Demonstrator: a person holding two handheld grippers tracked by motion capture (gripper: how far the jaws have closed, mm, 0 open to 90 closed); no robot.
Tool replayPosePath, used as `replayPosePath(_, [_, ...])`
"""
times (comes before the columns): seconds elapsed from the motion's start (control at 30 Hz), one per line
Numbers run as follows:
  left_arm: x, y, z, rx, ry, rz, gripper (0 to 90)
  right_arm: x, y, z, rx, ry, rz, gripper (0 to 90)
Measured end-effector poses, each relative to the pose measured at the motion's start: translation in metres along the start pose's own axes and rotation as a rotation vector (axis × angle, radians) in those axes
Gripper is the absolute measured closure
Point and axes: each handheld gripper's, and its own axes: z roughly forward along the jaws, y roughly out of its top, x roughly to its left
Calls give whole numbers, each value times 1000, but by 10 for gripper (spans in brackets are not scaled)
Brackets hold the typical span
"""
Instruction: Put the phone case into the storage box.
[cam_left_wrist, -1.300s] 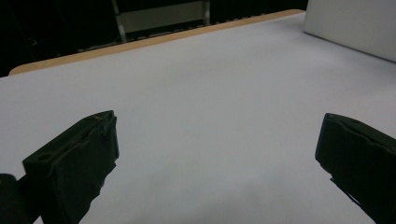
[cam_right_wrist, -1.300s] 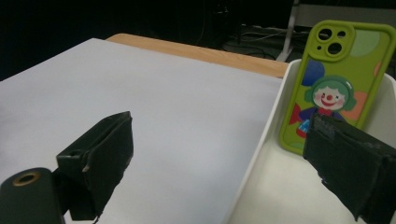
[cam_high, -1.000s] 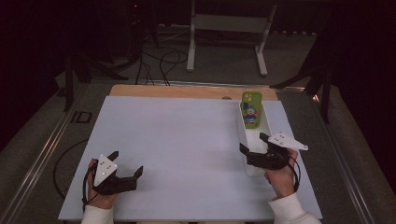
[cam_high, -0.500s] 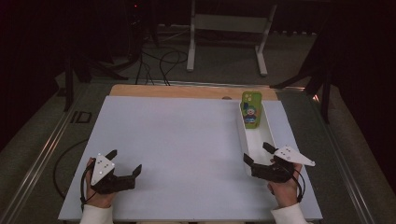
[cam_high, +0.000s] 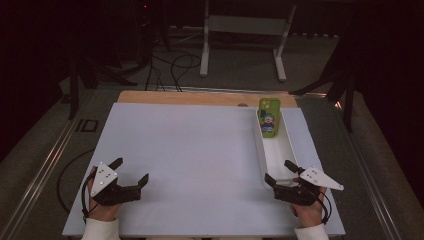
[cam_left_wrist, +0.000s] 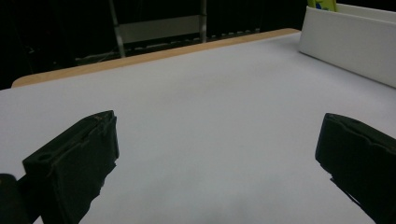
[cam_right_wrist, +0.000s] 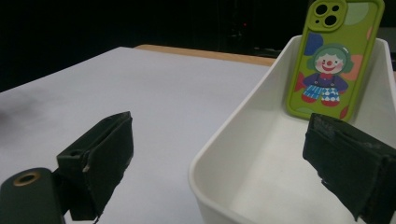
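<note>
At near end of white tray (cam_high: 278, 155): right claw (cam_high: 283, 173) spread wide, left claw (cam_high: 131, 171) likewise, empty; risk of nudging tray, toppling propped phone (cam_high: 268, 117).

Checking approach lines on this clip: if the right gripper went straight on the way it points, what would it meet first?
Probably the near end wall of the white tray; the open right gripper straddles that corner. Beyond it stands the green phone case, leaning against the far wall.

Your white table (cam_high: 200, 150) sits brightly lit from overhead against a near-black room; shadows stay soft; in both gripper views your close black jaws blur, edges slightly soft.
</note>
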Motion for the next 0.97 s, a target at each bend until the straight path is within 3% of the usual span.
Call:
replayPosePath(0.3, [4,1,-5,-21,-19,0,0,1,-7,1,-18,5,-42,86])
replayPosePath(0.97, [6,0,-8,-29,-6,6,0,2,-10,1,-41,-4,-61,87])
